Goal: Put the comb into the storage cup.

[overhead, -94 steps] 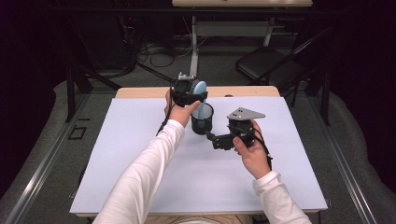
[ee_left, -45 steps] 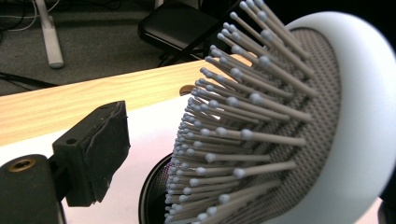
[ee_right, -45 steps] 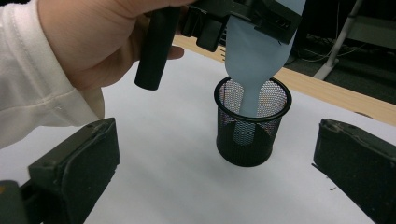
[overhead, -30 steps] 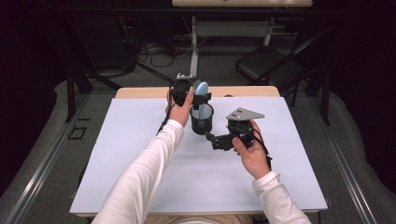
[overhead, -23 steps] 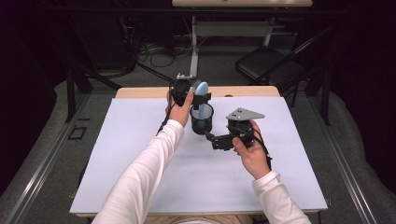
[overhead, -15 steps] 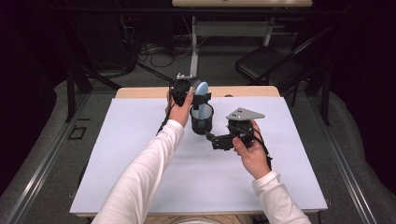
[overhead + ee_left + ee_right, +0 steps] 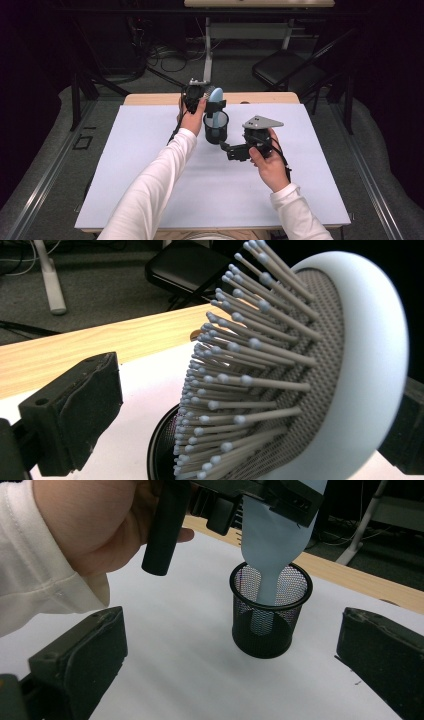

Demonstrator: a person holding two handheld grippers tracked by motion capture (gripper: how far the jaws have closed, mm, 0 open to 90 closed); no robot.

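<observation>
Left tongs (image 7: 216,100) clamp hairbrush (image 7: 215,97) over mesh cup (image 7: 216,128); right tongs (image 7: 226,148) apart beside cup.

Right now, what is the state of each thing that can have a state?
Hairbrush: upright, handle down inside the cup, head above the rim.
Mesh cup: standing upright on the white table.
Left gripper: jaws on either side of the brush head.
Right gripper: open, holding nothing, beside the cup.
</observation>
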